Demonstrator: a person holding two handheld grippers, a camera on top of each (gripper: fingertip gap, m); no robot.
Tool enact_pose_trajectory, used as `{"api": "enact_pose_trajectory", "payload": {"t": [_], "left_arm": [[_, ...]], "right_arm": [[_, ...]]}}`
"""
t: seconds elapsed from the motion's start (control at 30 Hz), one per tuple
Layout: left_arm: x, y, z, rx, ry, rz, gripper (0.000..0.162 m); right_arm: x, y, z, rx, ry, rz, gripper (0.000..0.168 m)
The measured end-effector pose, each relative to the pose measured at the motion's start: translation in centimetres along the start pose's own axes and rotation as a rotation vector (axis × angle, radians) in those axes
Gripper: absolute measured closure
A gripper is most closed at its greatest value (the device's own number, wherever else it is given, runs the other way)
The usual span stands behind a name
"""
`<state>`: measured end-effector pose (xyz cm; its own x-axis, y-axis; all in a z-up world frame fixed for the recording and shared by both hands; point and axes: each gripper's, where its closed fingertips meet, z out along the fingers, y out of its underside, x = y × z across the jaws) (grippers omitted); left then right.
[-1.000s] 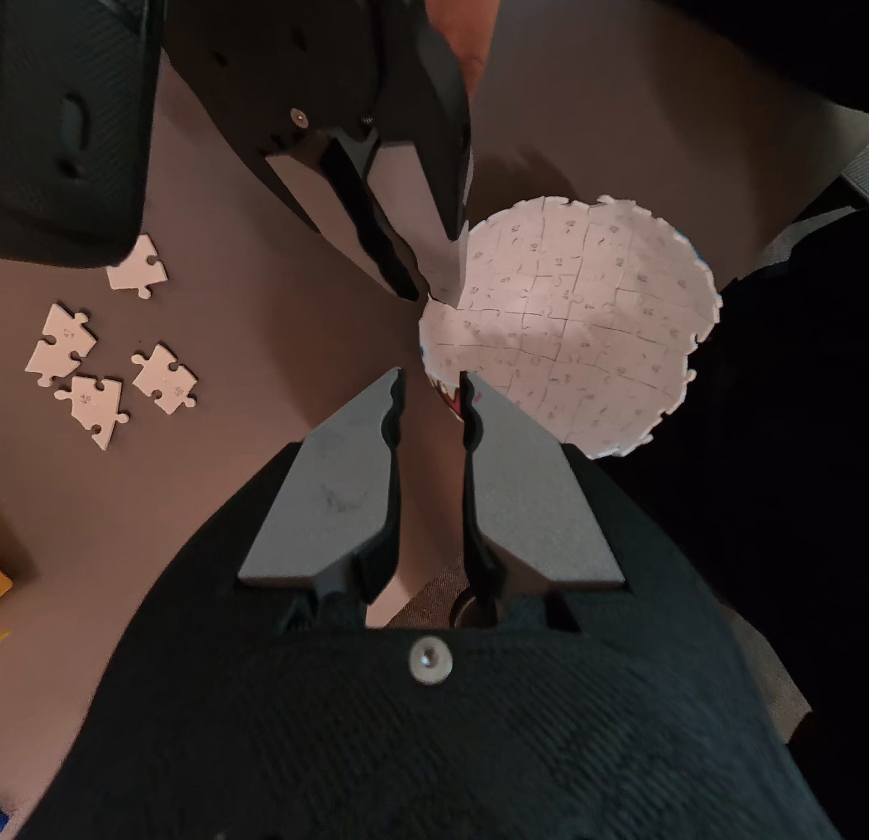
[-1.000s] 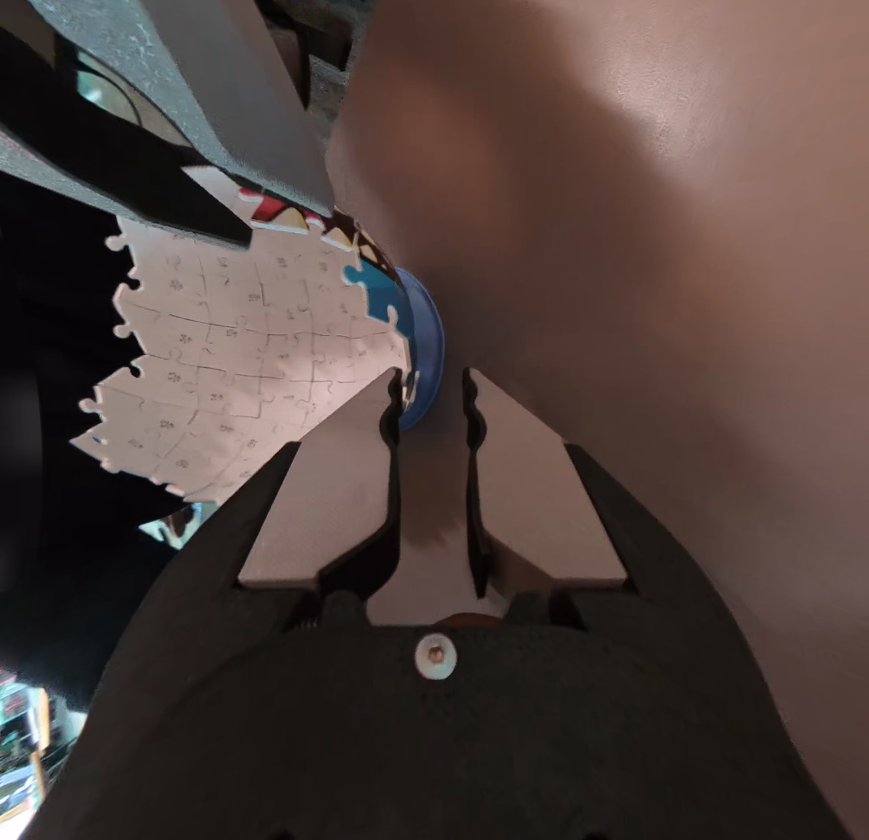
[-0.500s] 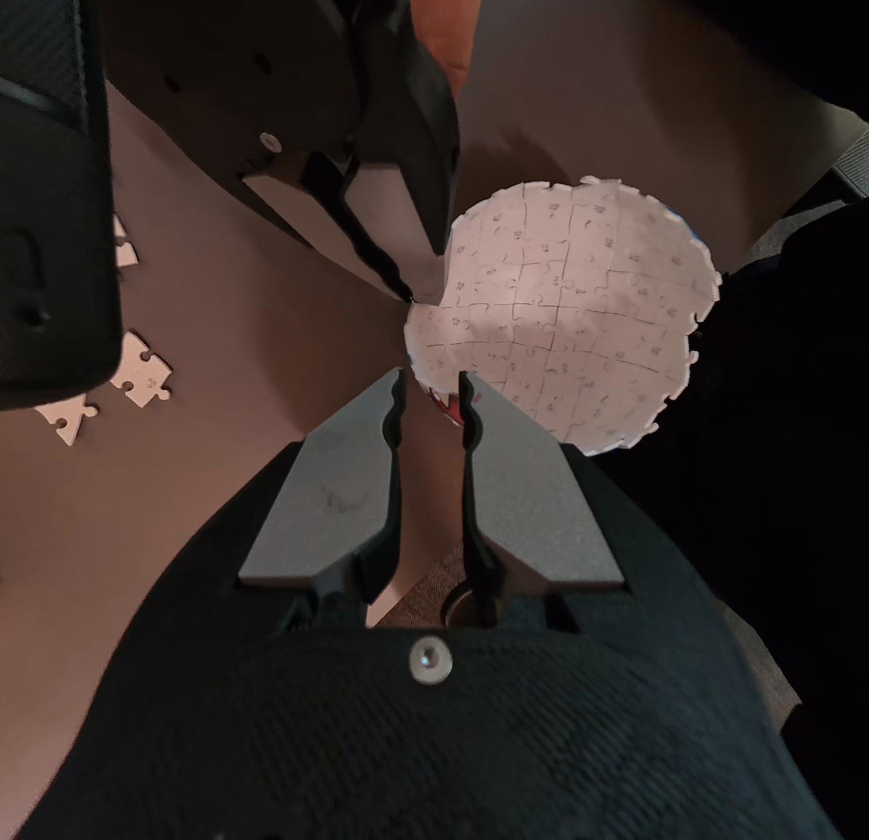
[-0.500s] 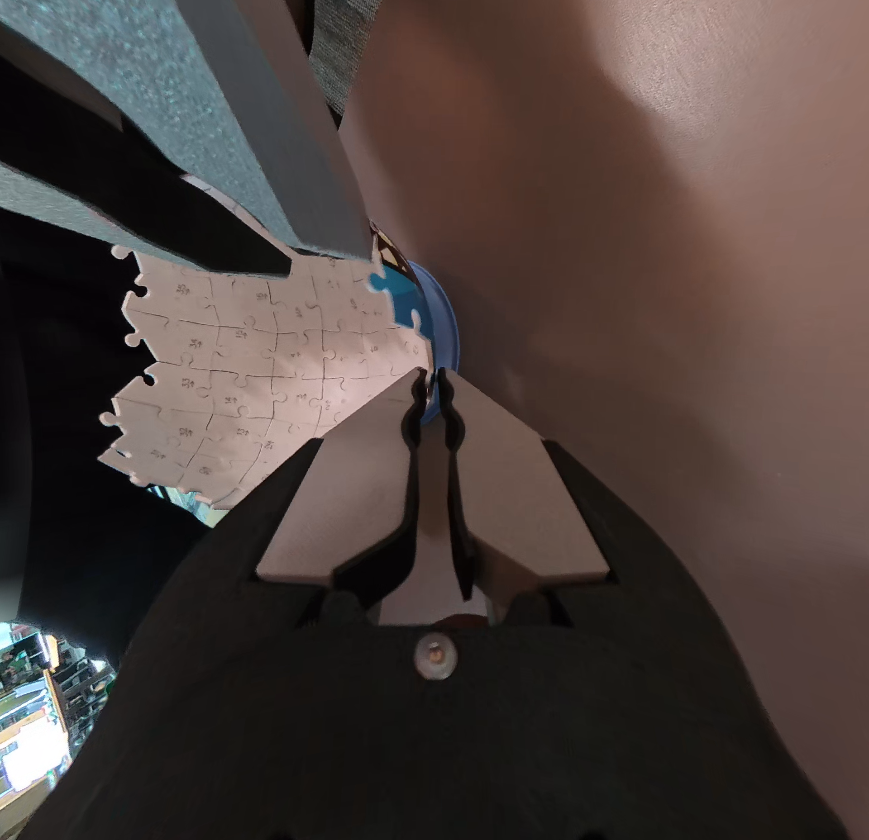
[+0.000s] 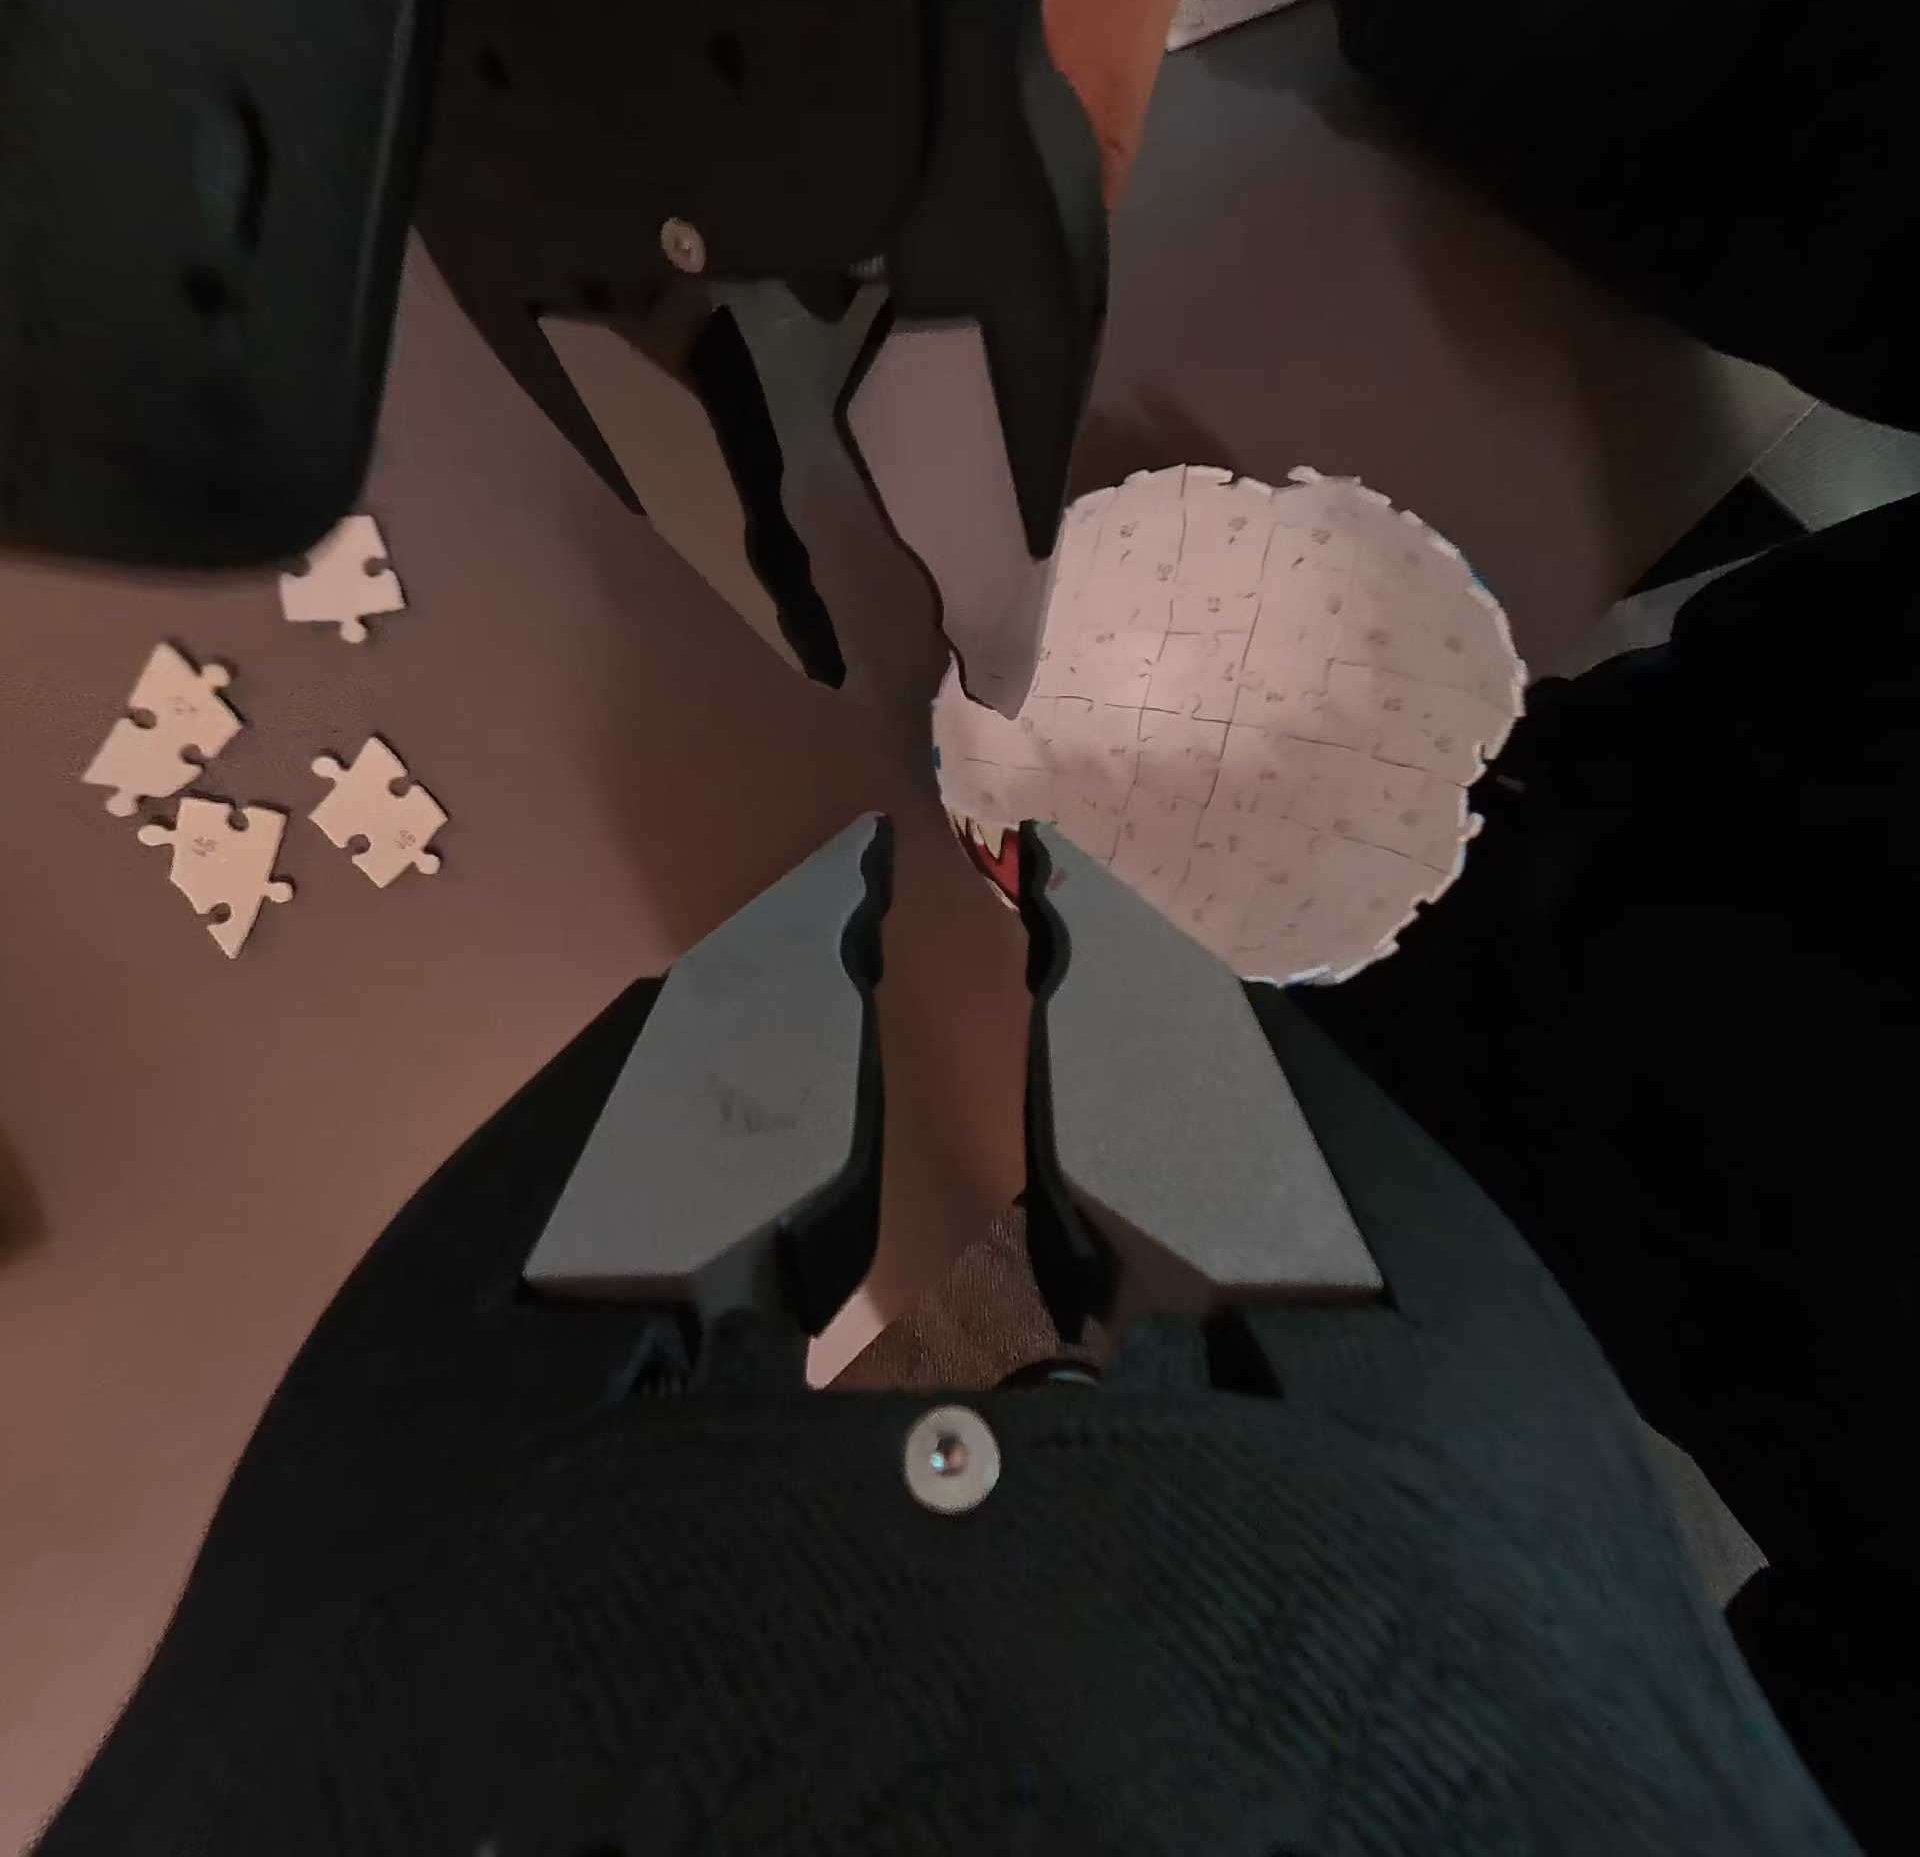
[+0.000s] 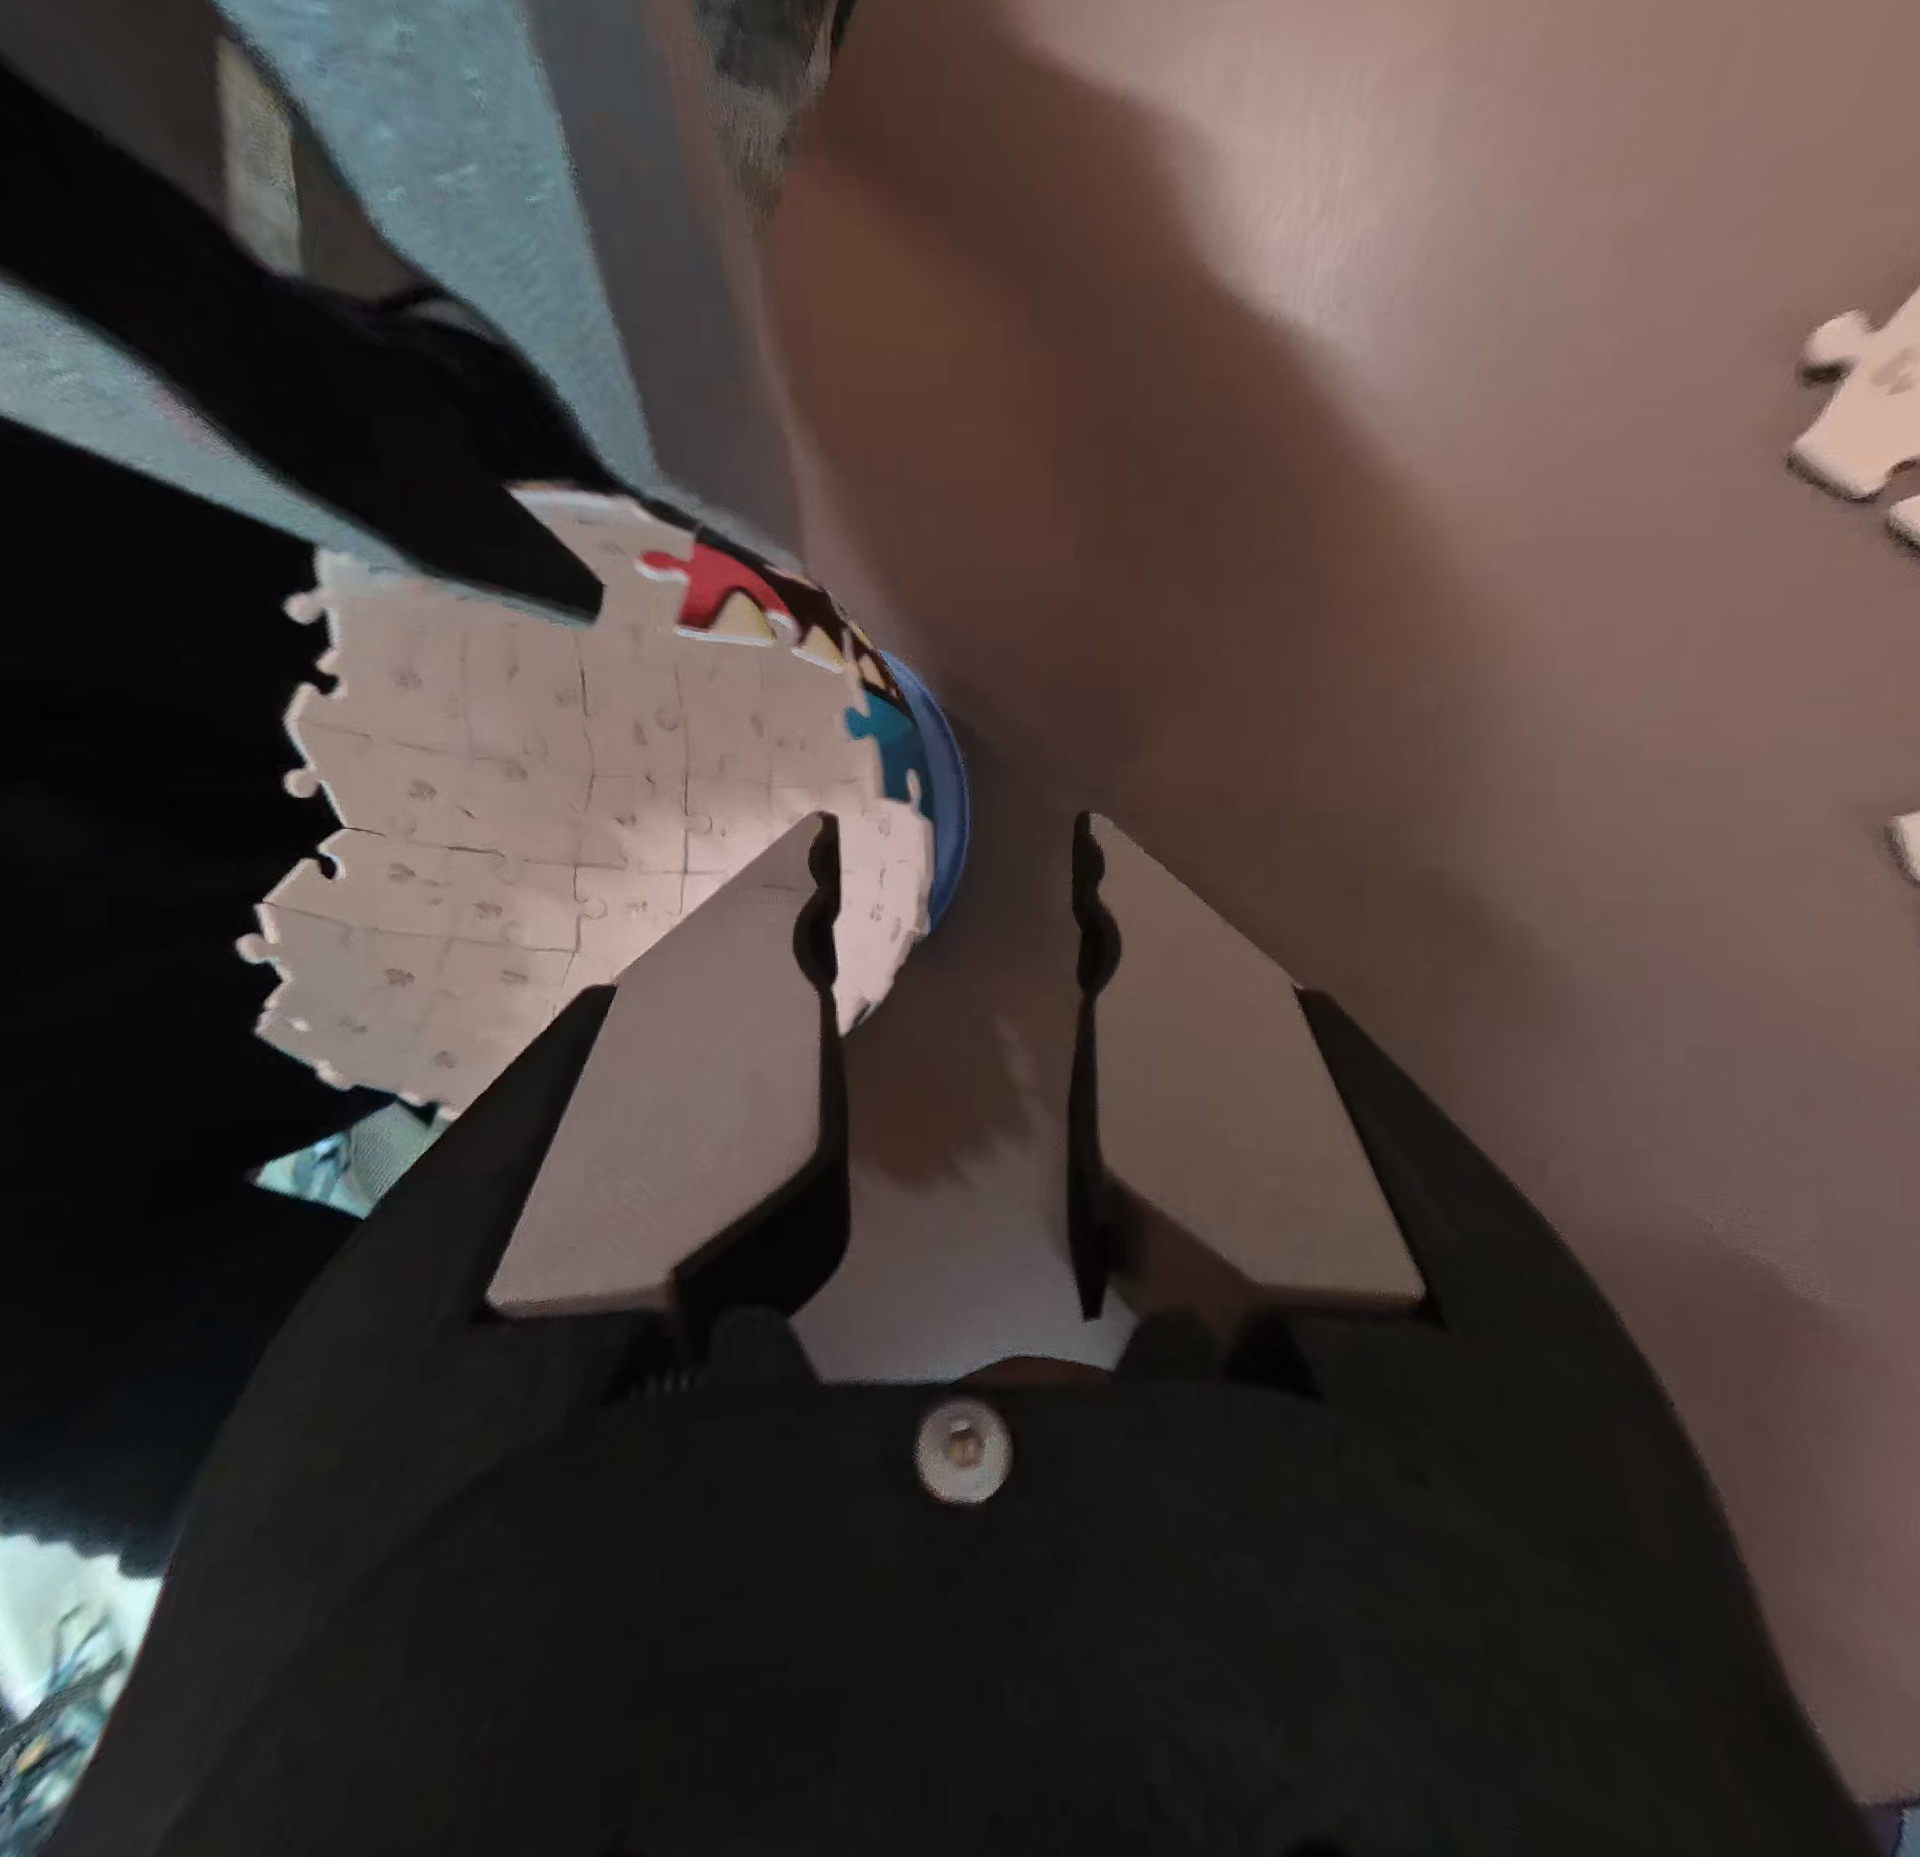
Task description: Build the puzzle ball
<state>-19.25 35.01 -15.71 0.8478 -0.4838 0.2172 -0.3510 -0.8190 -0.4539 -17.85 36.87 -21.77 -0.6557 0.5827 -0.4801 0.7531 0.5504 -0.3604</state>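
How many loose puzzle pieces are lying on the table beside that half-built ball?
4 in the left wrist view: one by the black housing, one farthest left, one below it, one nearest the ball. More may hide under the housing.

Probably an office or hobby room, though little shows: a smooth brown desk [image 5: 582,1028] with loose puzzle pieces [image 5: 374,810], and grey carpet [image 5: 966,1298] beyond its edge.

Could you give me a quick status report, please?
Left gripper open at half-built ball. Right gripper open, empty. Four loose pieces on table. Nothing blocking.
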Motion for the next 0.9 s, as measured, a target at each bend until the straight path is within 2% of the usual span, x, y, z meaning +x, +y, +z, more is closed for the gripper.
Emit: {"api": "enact_pose_trajectory", "payload": {"t": [0.1,0.2,0.3,0.4,0.6,0.8,0.9], "left_arm": [[-0.3,-0.5,-1.5,0.085,-0.001,-0.006,0.139],[-1.1,-1.8,-3.6,0.226,-0.019,-0.001,0.138],[-2.7,-3.7,-5.8,0.412,-0.039,-0.01,0.131],[-5.7,-5.3,-6.6,0.584,-0.071,-0.03,0.117],[-10.5,-6.7,-3.0,0.655,-0.076,0.002,0.113],[-11.3,-8.8,-1.4,0.774,-0.03,0.098,0.113],[-11.6,-8.7,-0.2,0.844,0.03,0.092,0.119]], "right_arm": [[0.2,-1.3,-2.0,0.119,0.094,0.02,0.128],[1.4,-1.8,-4.8,0.237,0.293,0.084,0.13],[1.1,-2.2,-7.8,0.367,0.475,0.1,0.13],[-0.5,-1.6,-10.0,0.484,0.622,0.083,0.125],[-2.8,4.7,-11.7,0.594,0.974,0.06,0.116],[-3.1,13.3,-8.8,0.611,1.152,0.218,0.109],[-4.4,14.9,-8.5,0.762,1.177,0.242,0.11]]}}
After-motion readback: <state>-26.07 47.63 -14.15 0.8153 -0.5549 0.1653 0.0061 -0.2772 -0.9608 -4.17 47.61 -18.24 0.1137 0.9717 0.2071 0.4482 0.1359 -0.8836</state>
